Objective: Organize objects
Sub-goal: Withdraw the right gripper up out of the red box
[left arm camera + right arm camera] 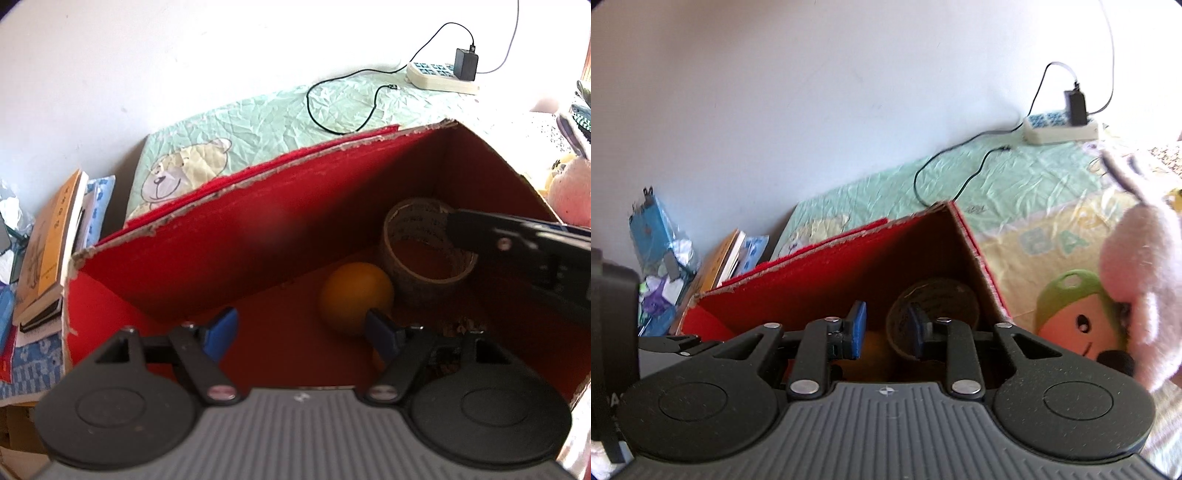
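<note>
Left wrist view: left gripper [301, 334] hangs over the open red box [221, 236], jaws spread wide w/ nothing between them, blue pads [221, 334] apart. Inside the box, on its floor, an orange ball [354, 295] sits just beyond the right pad, partly hidden by it; a tape roll [424, 251] stands just beside the ball toward the far right corner, the two touching or nearly so, can't tell which. A dark finger of the right gripper [517, 243] reaches in from the right edge over the roll's rim; contact w/ the roll can't be judged here. Box rests on a green bear-print sheet [258, 118]. Behind it a power strip [439, 75] w/ a black adapter [466, 63] plugged in, cable looping over the sheet. Books [51, 240] are stacked left of the box; a pink plush [570, 192] shows at the right edge. Right wrist view: right gripper [888, 326] points into the box [798, 277], jaws partly apart, not clamped on anything visible. Tape roll [934, 306] lies beyond the right pad, which overlaps its near wall; whether the pad touches it can't be told. Some orange shows low between the fingers. Plush [1137, 266] is close on the right, beside the box, on the sheet [1015, 184]. Strip [1060, 127] near the wall, books [724, 258] at left.
</note>
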Tool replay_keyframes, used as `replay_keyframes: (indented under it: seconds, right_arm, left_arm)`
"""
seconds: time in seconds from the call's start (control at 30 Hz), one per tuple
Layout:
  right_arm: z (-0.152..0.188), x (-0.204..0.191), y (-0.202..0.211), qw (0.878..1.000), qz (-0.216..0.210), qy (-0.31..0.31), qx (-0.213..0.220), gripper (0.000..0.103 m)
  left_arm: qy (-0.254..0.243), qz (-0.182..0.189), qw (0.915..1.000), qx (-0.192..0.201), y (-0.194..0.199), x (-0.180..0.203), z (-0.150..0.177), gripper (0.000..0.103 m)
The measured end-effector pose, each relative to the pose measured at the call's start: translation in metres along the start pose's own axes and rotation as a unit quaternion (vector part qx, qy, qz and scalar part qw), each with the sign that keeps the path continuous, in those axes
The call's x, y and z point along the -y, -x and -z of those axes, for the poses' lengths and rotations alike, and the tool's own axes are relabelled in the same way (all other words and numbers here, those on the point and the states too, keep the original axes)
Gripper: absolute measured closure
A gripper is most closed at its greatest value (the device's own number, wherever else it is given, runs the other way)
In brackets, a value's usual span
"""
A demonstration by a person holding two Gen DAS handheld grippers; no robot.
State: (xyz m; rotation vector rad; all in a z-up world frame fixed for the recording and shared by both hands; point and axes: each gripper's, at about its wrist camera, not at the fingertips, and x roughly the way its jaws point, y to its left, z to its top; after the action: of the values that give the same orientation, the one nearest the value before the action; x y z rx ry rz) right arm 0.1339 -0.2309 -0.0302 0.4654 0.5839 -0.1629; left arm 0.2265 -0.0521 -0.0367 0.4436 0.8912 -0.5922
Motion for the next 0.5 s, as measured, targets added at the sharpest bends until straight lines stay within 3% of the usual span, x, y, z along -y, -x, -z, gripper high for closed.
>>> replay_keyframes:
  seconds: [0.2,0.37,0.5]
  right_arm:
    - [0.004,0.005,0.017,1.0,-0.011,-0.008,0.004,0.065]
    - [0.005,0.002,0.027,1.0,-0.026,0.003,0.003,0.065]
    - [0.004,0.001,0.032,0.999,-0.047,0.006,-0.006,0.065]
  left_arm:
    - [0.001,-0.001,1.0,0.004,0.001,0.0,0.0,0.021]
    - [0.016,-0.006,0.9998,0.013,0.005,-0.003,0.0,0.018]
    - [0.026,-0.035,0.9988,0.024,0.013,-0.001,0.002,0.017]
